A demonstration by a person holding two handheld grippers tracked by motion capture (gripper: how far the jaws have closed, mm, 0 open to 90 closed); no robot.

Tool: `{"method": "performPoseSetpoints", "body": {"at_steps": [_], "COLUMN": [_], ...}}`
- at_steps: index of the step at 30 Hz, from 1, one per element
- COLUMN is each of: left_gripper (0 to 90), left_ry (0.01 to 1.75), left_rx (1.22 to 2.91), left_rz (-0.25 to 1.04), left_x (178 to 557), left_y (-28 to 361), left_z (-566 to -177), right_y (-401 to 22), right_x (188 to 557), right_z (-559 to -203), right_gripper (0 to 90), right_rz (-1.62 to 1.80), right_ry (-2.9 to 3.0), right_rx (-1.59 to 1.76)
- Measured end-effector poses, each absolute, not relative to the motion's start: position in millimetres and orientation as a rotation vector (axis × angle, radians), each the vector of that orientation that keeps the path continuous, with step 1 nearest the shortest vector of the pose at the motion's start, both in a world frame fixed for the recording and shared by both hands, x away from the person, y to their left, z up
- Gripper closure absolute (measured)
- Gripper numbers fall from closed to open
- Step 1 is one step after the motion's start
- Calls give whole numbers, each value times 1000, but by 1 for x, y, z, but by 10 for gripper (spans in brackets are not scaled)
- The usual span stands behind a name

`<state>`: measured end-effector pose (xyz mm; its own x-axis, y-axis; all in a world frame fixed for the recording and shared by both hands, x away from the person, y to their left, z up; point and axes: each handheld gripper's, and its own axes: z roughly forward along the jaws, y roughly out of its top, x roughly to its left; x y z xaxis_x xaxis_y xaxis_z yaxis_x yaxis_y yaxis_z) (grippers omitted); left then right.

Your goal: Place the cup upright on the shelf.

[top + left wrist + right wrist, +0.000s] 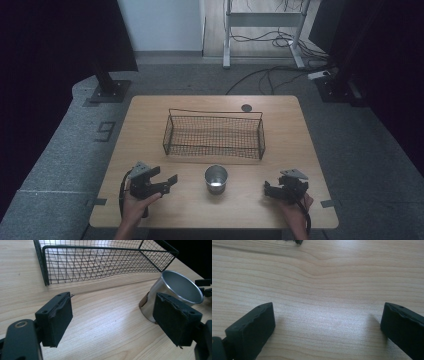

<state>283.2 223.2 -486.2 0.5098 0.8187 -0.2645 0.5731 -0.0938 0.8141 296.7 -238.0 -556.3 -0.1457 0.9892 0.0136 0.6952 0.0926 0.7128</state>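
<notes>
- The metal cup (pixel 216 178) stands upright and empty, just in front of the wire basket (pixel 214 134), which is also empty.
- My left gripper (pixel 167 183) is spread wide beside the cup, not touching it.
- My right gripper (pixel 270 190) is also spread, over bare table (pixel 280 125).

I see the table (pixel 150 130) as pale wood, smooth grain, slight sheen under the light. Cup (pixel 216 178) at lower centre of the high view: bare metal, brushed, shiny rim. Basket (pixel 214 134) above it: thin black wire mesh, matt coating. Left gripper (pixel 112 322) pads (pixel 61 318) look like matt black foam or rubber, edges frayed, rough. Right gripper (pixel 327 327) pads smoother, same dull black.
</notes>
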Motion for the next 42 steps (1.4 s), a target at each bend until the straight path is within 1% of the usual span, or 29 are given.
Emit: {"method": "performPoseSetpoints", "body": {"at_steps": [14, 26, 36, 42], "left_gripper": [159, 150, 140, 135], "left_ry": [1163, 1104, 1089, 1067], "left_rx": [1779, 1814, 1797, 1812], "left_rz": [315, 294, 305, 291], "left_x": [289, 289, 287, 288], "left_y": [209, 186, 174, 163], "left_z": [-476, -467, -459, -457], "right_y": [-239, -239, -239, -239], "right_x": [297, 297, 297, 297], "right_z": [-556, -556, -556, -556], "right_gripper": [0, 0, 0, 0], "right_rz": [813, 811, 811, 810], "right_ry": [1903, 1902, 1902, 1902], "right_rx": [1645, 1644, 1644, 1644]}}
